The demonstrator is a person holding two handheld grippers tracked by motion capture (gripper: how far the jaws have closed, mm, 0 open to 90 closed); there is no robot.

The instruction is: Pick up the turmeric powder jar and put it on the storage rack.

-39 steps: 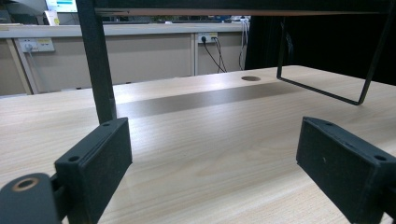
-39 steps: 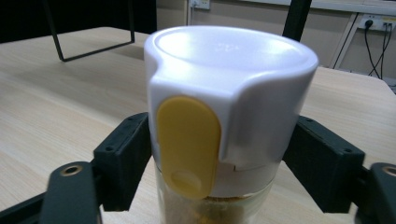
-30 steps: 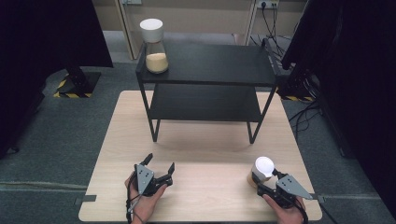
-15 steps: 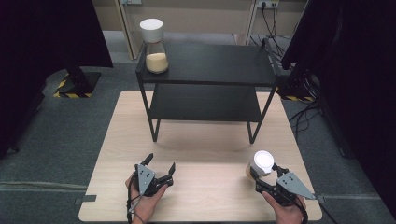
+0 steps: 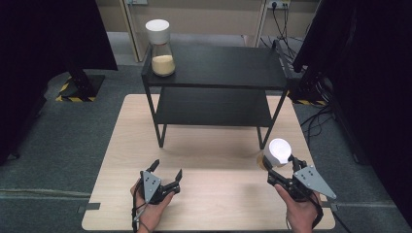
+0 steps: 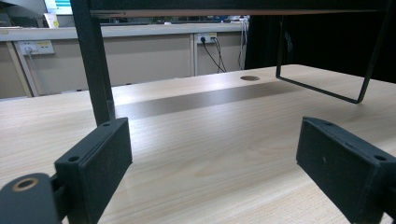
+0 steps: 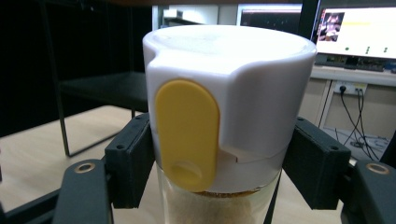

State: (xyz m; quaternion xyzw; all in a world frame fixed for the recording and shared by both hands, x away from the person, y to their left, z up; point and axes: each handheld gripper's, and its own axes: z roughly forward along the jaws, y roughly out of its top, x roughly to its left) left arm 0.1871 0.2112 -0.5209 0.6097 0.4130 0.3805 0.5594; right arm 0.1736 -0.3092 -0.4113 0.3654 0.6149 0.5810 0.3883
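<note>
R gripper [image 5: 278, 171] is clamping a jar [image 5: 276, 154] at lower right of the high view, jaws pressing both sides just under the white lid [image 7: 233, 84]. The right gripper view is showing the lid w/ a yellow flip tab [image 7: 187, 135] facing the camera and tan grains in the glass below. The jar is looking clear of the table [image 5: 209, 194], just in front of the rack's [image 5: 218, 73] right front leg.

L gripper [image 5: 163, 179] is sitting at lower centre-left, jaws wide, nothing between them; the left gripper view is giving bare wood between the two pads [image 6: 100, 158].

Step in hand, as I'm reading it: carrying the jar up toward the rack, prob. to join the second jar [image 5: 161, 48] standing at the upper-left corner of the top shelf. To do it well:
- keeping the jar upright, since the grip is sitting high near the lid and the glass body is hanging below
- holding the squeeze steady; glass is slick
- lifting straight up first, then going fwd, so the base is clearing the top shelf's edge

In the way: the right front leg and the top shelf's front edge are close above and beyond the jar. The lower shelf [image 5: 214, 109] is lying open, but its gap is looking tight for a tall jar. Cables [image 5: 311, 109] are trailing on the floor at right, well apart.
</note>
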